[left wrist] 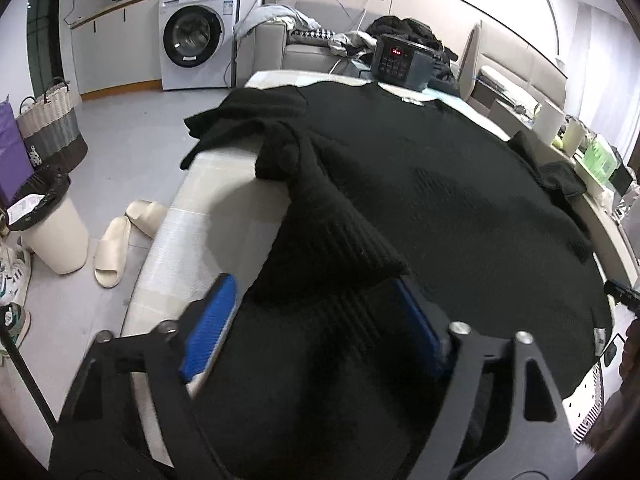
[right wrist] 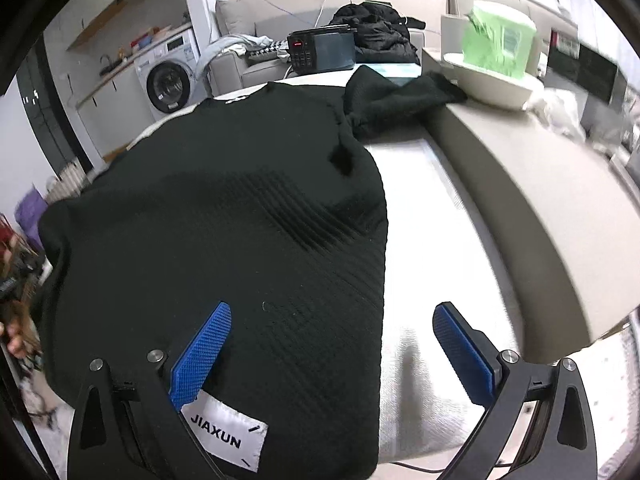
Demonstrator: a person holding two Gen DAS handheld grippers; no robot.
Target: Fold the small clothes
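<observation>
A black knitted sweater lies spread on a white padded table. Its left sleeve is folded in over the body, cuff toward me. My left gripper sits low at the sweater's near left corner, blue pads wide apart with fabric between them; the sleeve cuff hides part of the right pad. In the right wrist view the sweater shows a white JIAXUN label at its hem. My right gripper stands open over the hem's right corner, one pad above the fabric, the other above the bare table. The right sleeve lies crumpled at the far side.
A black appliance with a red display stands at the table's far end. A green tissue pack rests in a white dish at the right. On the floor to the left are slippers, a bin, a basket and a washing machine.
</observation>
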